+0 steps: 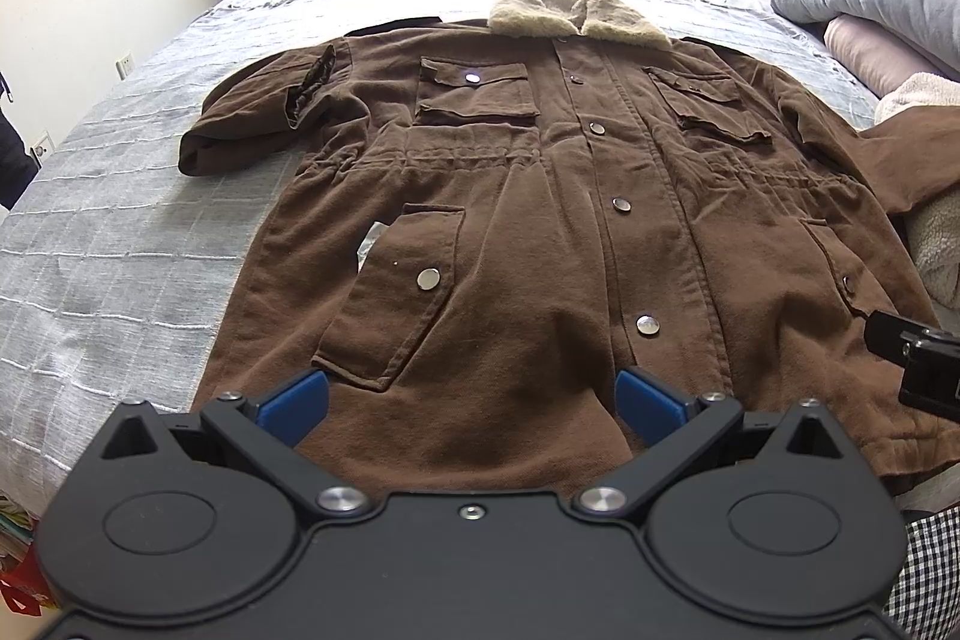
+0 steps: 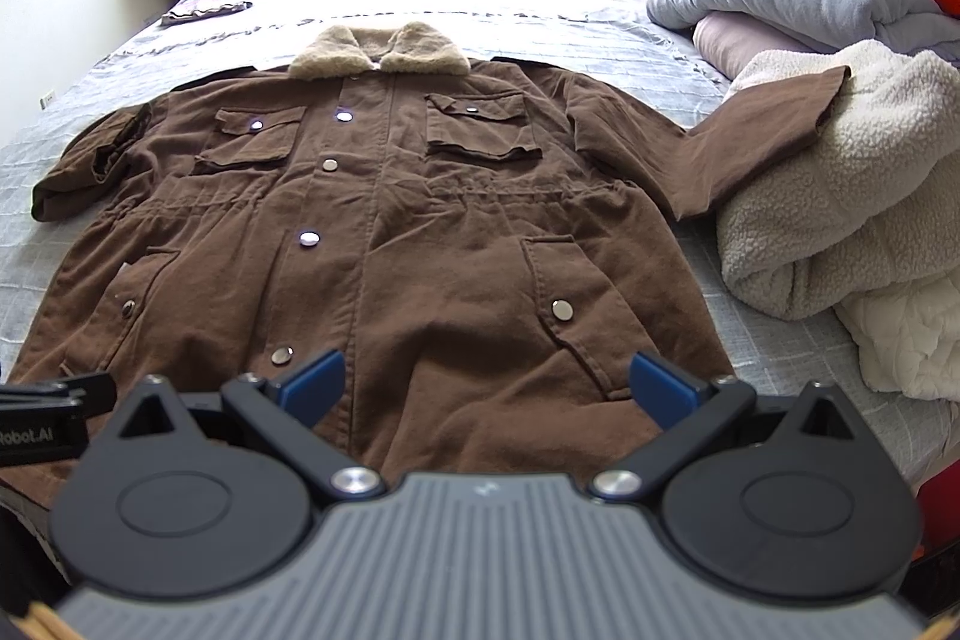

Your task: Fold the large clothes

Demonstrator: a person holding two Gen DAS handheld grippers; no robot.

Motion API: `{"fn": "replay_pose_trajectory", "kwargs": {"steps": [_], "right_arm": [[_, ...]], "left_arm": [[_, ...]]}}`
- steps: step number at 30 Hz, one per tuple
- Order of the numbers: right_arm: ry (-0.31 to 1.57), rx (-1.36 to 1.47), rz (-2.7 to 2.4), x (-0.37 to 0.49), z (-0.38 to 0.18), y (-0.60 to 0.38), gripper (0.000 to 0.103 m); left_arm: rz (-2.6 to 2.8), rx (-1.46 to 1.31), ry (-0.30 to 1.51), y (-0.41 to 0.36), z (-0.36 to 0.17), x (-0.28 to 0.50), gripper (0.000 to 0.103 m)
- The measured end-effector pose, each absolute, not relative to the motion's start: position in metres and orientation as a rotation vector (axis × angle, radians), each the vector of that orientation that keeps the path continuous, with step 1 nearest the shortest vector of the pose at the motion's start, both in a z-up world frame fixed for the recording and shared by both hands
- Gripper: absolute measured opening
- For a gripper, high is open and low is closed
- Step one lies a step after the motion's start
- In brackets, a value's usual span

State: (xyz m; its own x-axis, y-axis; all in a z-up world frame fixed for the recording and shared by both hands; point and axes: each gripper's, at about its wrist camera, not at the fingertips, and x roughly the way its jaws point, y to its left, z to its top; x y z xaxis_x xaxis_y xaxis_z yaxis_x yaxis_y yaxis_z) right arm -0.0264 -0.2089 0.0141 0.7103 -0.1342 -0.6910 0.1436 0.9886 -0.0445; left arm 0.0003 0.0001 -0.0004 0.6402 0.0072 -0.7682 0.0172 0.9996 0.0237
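Coat (image 1: 540,232) is seen spread flat, front up, on the grey bed (image 1: 108,232), buttoned and not yet folded; every fold is judged outstanding. Its long axis runs near to far, fleece collar (image 1: 576,13) far, hem near. Left gripper (image 1: 471,403) and right gripper (image 2: 486,388) are held spread wide over the hem, nothing gripped.
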Motion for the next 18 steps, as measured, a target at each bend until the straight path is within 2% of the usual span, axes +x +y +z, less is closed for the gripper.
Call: {"fn": "replay_pose_trajectory", "kwargs": {"steps": [18], "right_arm": [[0.764,0.012,-0.154,-0.0257,0.0147,-0.2091,0.103]], "left_arm": [[-0.007,0.030,0.874,0.0053,0.0024,-0.0005,0.103]]}}
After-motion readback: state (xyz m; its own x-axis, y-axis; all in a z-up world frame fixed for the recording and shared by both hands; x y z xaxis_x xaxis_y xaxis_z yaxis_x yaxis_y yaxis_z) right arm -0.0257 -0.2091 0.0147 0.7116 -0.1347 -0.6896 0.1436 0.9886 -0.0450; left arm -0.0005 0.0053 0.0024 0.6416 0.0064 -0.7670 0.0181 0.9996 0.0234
